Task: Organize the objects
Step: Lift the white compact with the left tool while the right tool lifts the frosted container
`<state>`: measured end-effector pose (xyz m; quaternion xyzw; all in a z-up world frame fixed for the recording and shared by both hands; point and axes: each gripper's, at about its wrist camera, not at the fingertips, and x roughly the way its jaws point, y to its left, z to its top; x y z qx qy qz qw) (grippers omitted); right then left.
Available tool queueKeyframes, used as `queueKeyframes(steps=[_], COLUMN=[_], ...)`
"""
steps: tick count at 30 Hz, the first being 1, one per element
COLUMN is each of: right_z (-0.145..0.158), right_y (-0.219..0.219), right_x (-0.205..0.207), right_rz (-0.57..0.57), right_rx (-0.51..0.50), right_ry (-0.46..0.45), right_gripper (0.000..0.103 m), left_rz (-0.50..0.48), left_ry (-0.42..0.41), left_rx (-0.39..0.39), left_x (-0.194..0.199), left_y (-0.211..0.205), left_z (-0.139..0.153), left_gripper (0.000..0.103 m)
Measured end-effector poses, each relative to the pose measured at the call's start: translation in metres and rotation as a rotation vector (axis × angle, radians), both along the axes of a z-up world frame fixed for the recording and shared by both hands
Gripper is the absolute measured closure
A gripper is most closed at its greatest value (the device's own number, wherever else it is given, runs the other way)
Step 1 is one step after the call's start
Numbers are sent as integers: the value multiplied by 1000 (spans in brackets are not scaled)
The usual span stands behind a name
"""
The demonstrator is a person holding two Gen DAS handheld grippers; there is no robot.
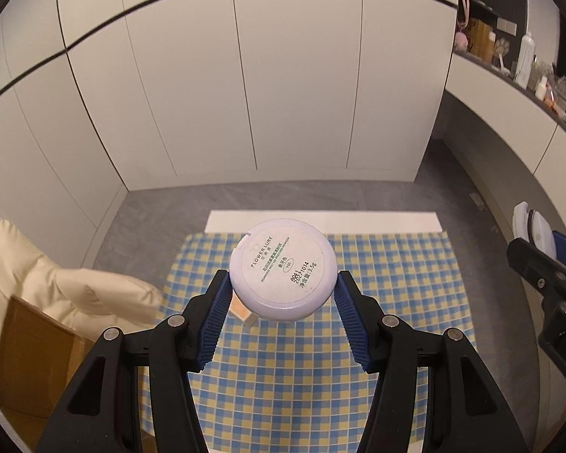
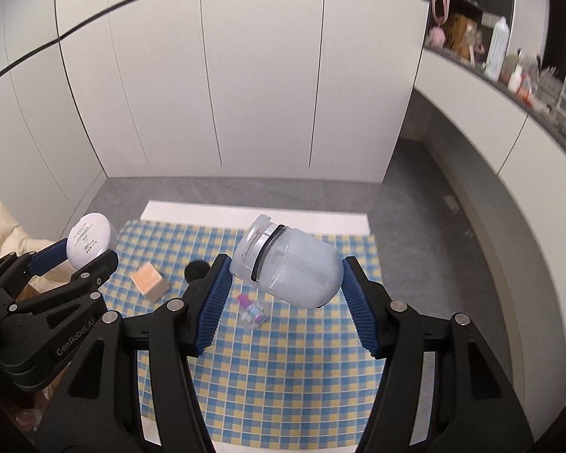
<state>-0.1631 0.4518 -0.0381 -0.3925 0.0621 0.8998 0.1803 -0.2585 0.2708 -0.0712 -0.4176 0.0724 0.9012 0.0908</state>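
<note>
My left gripper (image 1: 283, 283) is shut on a round lilac powder compact (image 1: 283, 268), label side up, held above the checked tablecloth (image 1: 302, 377). The compact also shows in the right wrist view (image 2: 88, 241). My right gripper (image 2: 286, 264) is shut on a pale blue eyelash-curler case (image 2: 286, 264), tilted and held above the cloth. This case shows at the right edge of the left wrist view (image 1: 536, 228). On the cloth lie a peach-topped small box (image 2: 149, 282), a black round disc (image 2: 196, 270) and a small clear packet with purple bits (image 2: 253, 311).
White cupboard doors (image 1: 245, 75) stand behind the table. A cream cushion (image 1: 56, 294) and a cardboard box (image 1: 37, 351) sit at the left. A shelf with bottles and clutter (image 2: 509, 60) runs along the right wall. A white strip (image 2: 245, 215) borders the cloth's far edge.
</note>
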Motion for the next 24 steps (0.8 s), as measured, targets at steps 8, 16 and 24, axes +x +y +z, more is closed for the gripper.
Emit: queueKeyframes(steps=[8, 16, 24], right_z=[72, 118, 122], right_y=[-6, -19, -23], right_x=[15, 30, 36], right_rz=[-5, 10, 19], right_rx=[13, 54, 61], right_ry=[51, 83, 78], right_gripper=[41, 41, 41], left_rz=[0, 7, -7], left_ry=[67, 89, 87], left_rx=[4, 7, 7], left_x=[19, 32, 46], left_y=[-3, -7, -6], left_z=[68, 109, 118], left_gripper=[47, 47, 47])
